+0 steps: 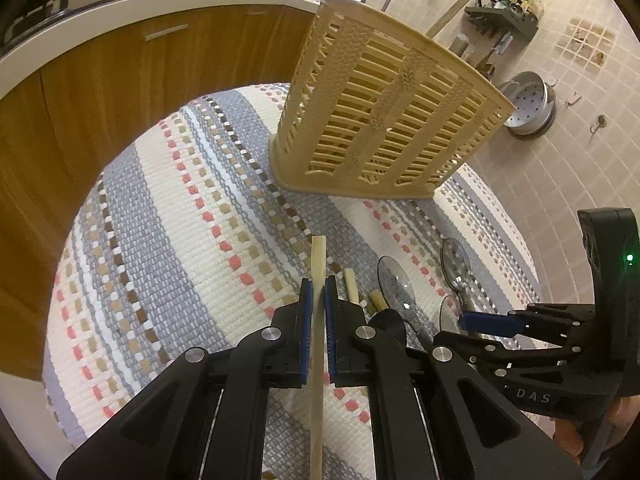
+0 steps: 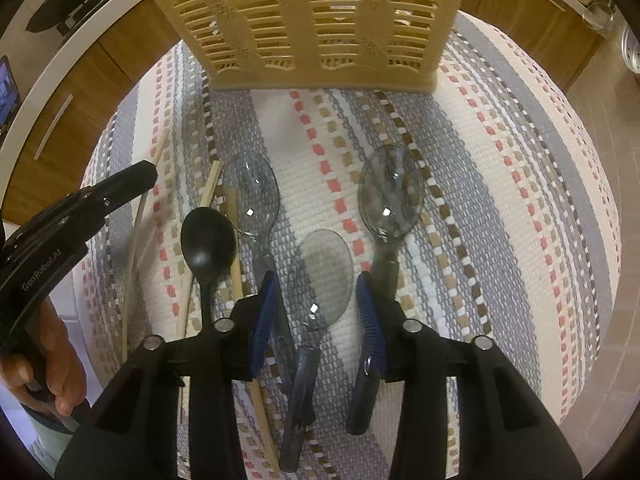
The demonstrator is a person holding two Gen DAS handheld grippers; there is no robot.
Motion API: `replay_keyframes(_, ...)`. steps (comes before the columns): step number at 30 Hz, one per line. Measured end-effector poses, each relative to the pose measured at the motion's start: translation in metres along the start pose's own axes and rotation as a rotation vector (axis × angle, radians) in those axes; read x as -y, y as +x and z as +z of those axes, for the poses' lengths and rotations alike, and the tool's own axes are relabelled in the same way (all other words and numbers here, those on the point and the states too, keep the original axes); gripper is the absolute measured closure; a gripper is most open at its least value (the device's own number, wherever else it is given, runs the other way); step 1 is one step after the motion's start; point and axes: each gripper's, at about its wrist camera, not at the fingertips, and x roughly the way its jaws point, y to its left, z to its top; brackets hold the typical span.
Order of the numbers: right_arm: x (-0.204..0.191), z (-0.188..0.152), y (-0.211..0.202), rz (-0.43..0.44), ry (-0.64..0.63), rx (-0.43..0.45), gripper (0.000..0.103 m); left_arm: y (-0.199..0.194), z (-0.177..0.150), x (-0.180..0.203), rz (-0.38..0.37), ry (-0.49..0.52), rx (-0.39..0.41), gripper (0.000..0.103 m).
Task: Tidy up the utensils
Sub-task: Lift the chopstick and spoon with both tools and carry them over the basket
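My left gripper [image 1: 319, 286] is shut on a pale wooden chopstick [image 1: 318, 264] and holds it above the striped woven mat [image 1: 180, 208]. The cream slotted utensil basket [image 1: 384, 120] stands on the mat beyond it, and shows at the top of the right wrist view [image 2: 320, 20]. My right gripper [image 2: 316, 300] is open, its jaws either side of a clear grey plastic spoon [image 2: 320, 272] lying on the mat. Two more clear spoons [image 2: 252, 196] [image 2: 390, 196], a black spoon [image 2: 208, 240] and loose chopsticks [image 2: 236, 236] lie around it.
Wooden cabinets [image 1: 120, 72] with a white counter edge curve behind the mat. A tiled wall on the right carries a metal steamer pan [image 1: 528, 104] and a spice rack [image 1: 504, 12]. The mat drops off at its edges.
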Motion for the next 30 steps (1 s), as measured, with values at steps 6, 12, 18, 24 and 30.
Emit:
replay_keyframes(6, -0.008, -0.004, 0.002, -0.066, -0.036, 0.015, 0.073, 0.006, -0.002, 0.003, -0.006, 0.001, -0.002, 0.099)
replay_keyframes(12, -0.016, -0.014, 0.002, -0.056, -0.066, 0.054, 0.074, 0.0, -0.003, 0.003, -0.002, 0.001, 0.038, 0.099)
replay_keyframes(18, -0.012, -0.027, -0.025, 0.027, -0.092, 0.193, 0.074, -0.025, 0.001, 0.009, -0.008, 0.009, 0.136, 0.099)
replay_keyframes(24, -0.003, -0.034, -0.065, 0.08, -0.092, 0.363, 0.074, -0.066, 0.01, 0.021, -0.037, 0.016, 0.294, 0.099)
replay_keyframes(30, 0.007, -0.017, -0.103, 0.09, -0.094, 0.525, 0.074, -0.107, 0.027, 0.039, -0.067, 0.034, 0.462, 0.099)
